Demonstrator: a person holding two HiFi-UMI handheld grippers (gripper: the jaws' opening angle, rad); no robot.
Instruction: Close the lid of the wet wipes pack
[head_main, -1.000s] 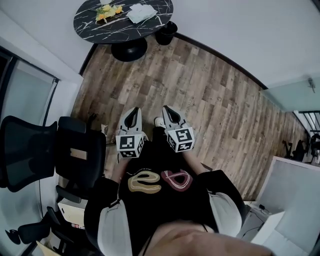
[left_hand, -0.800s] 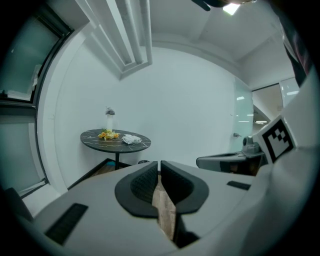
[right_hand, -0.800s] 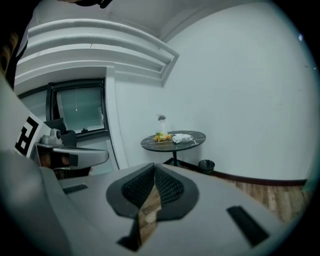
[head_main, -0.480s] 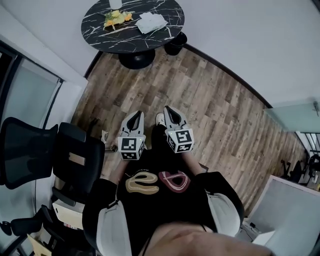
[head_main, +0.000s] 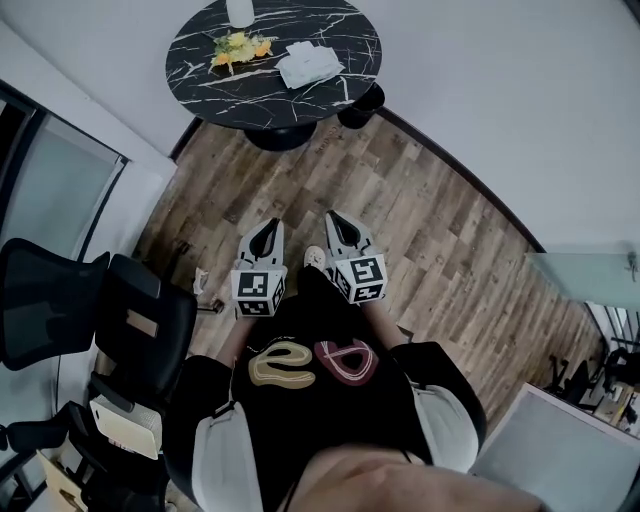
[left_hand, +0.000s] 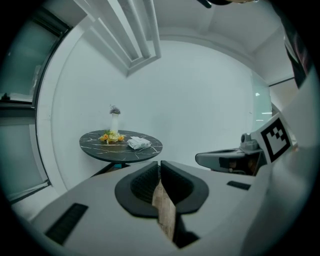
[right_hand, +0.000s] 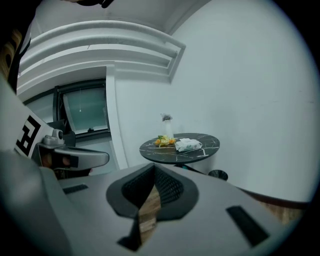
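The wood-plank floor (head_main: 430, 230) fills most of the head view, and the person stands on it well apart from the round black marble counter (head_main: 345, 30) at the top of that view. Dark office chairs (head_main: 60, 310) crowd the person's left side.

Both grippers are held close to the torso, side by side and pointing toward the counter. The left gripper (head_main: 268, 224) has its jaws closed tip to tip on nothing, and only floor shows through the slot behind the tips in its own view (left_hand: 160, 164). The right gripper (head_main: 334, 216) is the same, closed and empty (right_hand: 154, 166).

The wet wipes pack (head_main: 310, 65) lies on the counter's right half, beside a spray of yellow flowers (head_main: 238, 46) and in front of a white vase (head_main: 240, 10). Both gripper views show the pack small and far away (left_hand: 138, 143) (right_hand: 188, 145). Whether its lid stands open is too small to tell.

The step in hand looks like the approach, with the task itself not yet begun. To do it well, I would walk straight to the counter's near edge, keeping clear of the dark bin (head_main: 362, 103) by its foot. The pack should end up square in front of both grippers. Closed jaws probably suit the job: one gripper could pin the soft pack flat while the other presses the flap down near its latch edge. The pressure should be firm but short, since a light pack may skid on polished marble toward the flowers.
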